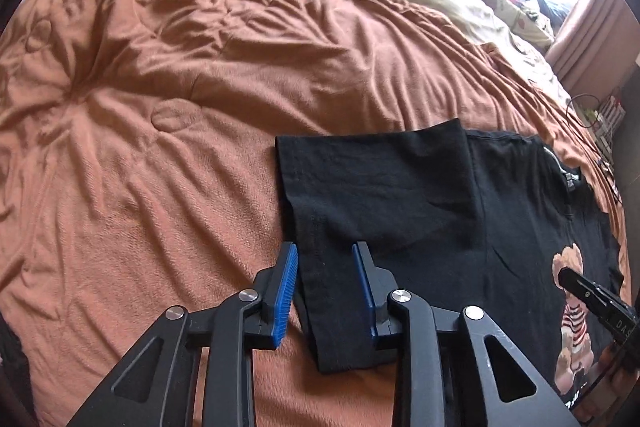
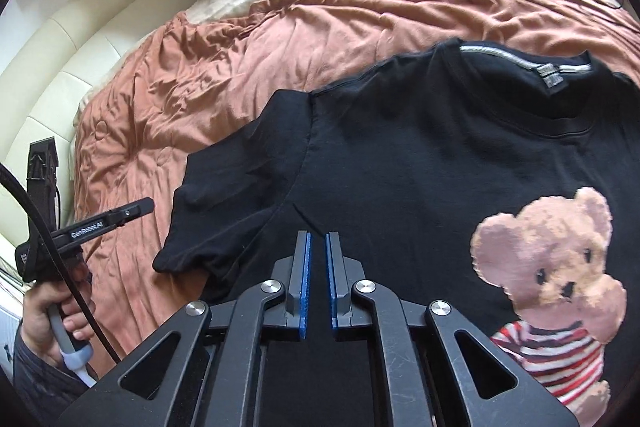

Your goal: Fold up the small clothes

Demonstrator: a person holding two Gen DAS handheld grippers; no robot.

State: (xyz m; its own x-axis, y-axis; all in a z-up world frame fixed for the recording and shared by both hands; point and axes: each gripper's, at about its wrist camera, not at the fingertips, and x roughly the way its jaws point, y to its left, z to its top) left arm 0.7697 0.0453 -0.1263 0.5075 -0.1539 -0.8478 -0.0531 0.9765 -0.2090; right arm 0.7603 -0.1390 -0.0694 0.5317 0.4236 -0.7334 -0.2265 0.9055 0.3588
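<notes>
The black T-shirt [image 2: 420,163] lies flat on the rust-orange blanket [image 1: 160,107], bear print [image 2: 560,287] at four o'clock in the right wrist view; the left gripper [image 1: 325,259] hovers with jaws apart over the sleeve's edge [image 1: 360,179], perhaps just clear of it; the right gripper [image 2: 318,243] is empty, pads nearly closed, above the shirt's body; a hand [image 2: 52,311] sits at eight o'clock.
</notes>
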